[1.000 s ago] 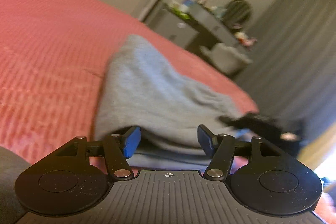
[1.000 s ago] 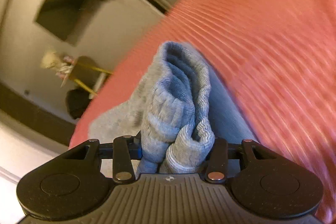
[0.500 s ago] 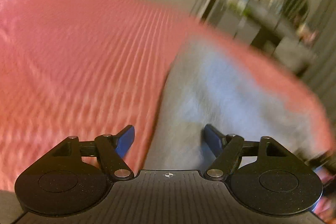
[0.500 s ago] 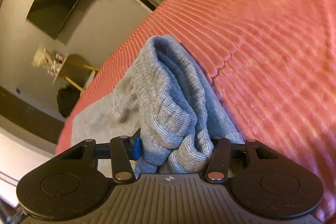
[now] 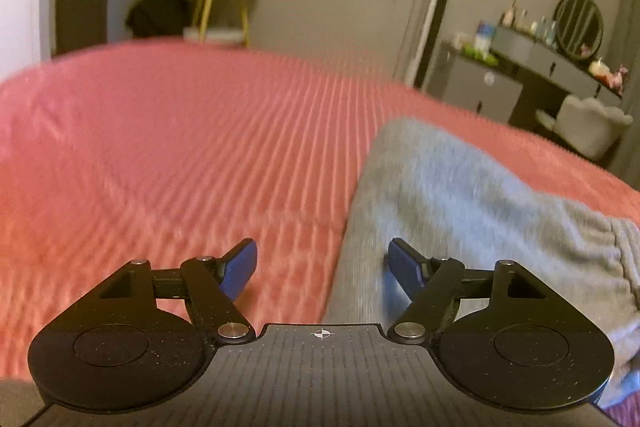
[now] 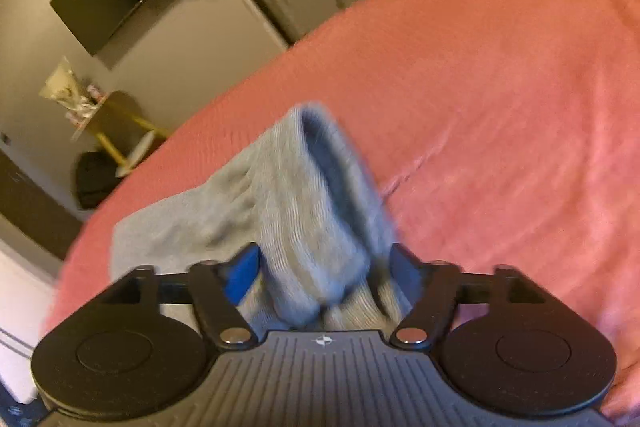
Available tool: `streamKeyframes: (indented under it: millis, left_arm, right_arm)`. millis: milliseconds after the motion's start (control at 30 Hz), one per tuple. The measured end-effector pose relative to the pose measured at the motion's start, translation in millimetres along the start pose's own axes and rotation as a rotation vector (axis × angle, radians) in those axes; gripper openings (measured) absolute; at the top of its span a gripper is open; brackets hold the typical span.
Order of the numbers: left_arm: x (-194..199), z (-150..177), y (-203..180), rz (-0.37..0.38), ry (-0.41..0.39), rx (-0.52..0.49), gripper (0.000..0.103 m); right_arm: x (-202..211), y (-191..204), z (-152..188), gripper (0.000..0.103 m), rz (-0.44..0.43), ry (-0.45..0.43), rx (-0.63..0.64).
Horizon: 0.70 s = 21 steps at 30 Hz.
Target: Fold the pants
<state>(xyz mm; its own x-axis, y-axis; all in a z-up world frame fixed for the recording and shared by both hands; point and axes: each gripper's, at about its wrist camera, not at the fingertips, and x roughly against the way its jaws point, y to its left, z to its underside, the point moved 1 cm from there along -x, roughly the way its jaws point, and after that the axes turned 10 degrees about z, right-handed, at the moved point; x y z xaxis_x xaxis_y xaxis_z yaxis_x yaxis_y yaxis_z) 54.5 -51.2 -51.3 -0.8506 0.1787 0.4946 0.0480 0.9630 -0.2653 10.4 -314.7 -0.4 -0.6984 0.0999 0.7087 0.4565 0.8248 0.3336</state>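
Now right tool [image 6: 324, 271] opening — pants [image 6: 304, 227] bunched between (blurred).

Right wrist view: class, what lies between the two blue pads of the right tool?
A bunched fold of the grey pants fills the gap of the right tool, whose jaws are opening. It shows in the right wrist view.

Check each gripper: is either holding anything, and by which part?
Left gripper: jaws closing, nothing gripped. Right gripper: jaws opening around the bunched ribbed end of the grey pants, pads no longer pressing it.
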Motion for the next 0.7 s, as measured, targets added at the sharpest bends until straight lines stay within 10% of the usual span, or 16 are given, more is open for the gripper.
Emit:
streamKeyframes:
  millis: [167, 333, 700]
  left_arm:
    - [1, -10, -10, 0.088, -0.146, -0.055, 0.08]
    - [-31, -36, -24, 0.165, -0.055, -0.026, 0.083]
    - [-137, -35, -16, 0.109, 0.138, -0.033, 0.102]
  right_arm:
    - [26, 24, -11, 0.065, -0.014, -0.19, 0.168]
    - [-6, 89, -5, 0.036, -0.076, -0.168, 0.424]
    - [-100, 125, 9, 0.031, 0.034, -0.174, 0.591]
